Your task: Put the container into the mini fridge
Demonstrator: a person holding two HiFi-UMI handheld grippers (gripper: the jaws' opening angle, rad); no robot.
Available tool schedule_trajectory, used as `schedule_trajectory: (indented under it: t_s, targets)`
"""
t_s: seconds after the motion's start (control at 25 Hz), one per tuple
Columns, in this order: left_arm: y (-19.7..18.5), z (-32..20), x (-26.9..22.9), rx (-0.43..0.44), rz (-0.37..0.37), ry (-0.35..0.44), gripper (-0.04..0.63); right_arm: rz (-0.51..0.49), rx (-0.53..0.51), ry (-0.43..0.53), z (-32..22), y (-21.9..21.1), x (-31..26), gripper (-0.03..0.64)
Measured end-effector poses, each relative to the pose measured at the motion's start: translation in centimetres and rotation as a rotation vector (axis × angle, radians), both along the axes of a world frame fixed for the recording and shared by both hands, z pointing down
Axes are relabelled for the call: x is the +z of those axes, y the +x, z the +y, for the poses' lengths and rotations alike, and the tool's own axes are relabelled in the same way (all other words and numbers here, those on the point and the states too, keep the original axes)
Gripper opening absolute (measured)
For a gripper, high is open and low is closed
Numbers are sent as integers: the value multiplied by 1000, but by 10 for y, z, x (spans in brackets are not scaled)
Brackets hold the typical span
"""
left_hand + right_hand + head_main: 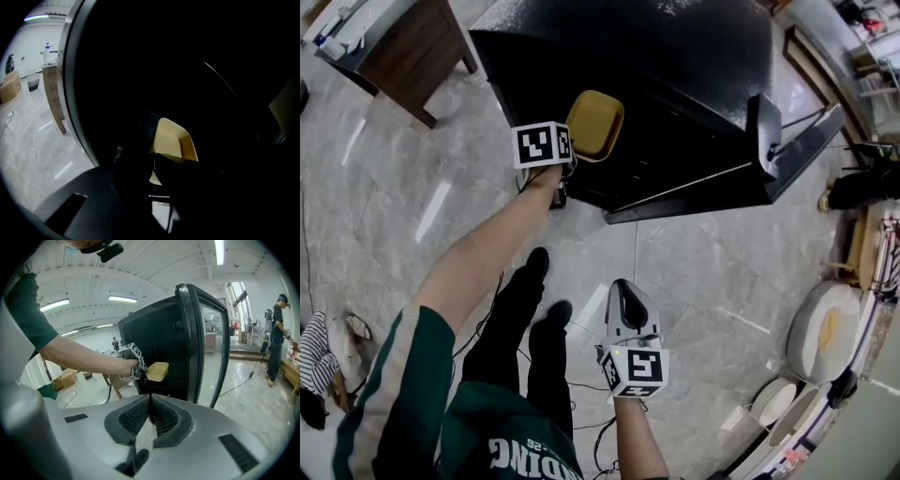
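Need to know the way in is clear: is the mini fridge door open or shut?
Open. The glass door stands swung out from the mini fridge, at whose dark front the left gripper holds the yellow container.

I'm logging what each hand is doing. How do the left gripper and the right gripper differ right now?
The left gripper is shut on the yellow container; the right gripper is shut on nothing. The left gripper is stretched out to the front of the black mini fridge, while the right gripper is held lower and apart from it. Both point toward the fridge.
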State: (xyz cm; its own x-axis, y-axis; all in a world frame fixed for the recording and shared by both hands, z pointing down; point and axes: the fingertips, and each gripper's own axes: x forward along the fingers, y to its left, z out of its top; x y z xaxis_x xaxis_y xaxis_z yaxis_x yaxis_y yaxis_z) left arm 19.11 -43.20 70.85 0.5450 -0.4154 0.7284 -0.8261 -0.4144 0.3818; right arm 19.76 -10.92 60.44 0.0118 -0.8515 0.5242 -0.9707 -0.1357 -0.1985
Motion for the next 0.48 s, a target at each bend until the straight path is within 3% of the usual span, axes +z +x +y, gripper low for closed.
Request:
schedule_trajectory:
  t_s: [0.48]
  targets:
    - [19, -13, 6, -35, 29, -36, 26, 3, 14, -22, 7, 6, 5, 37]
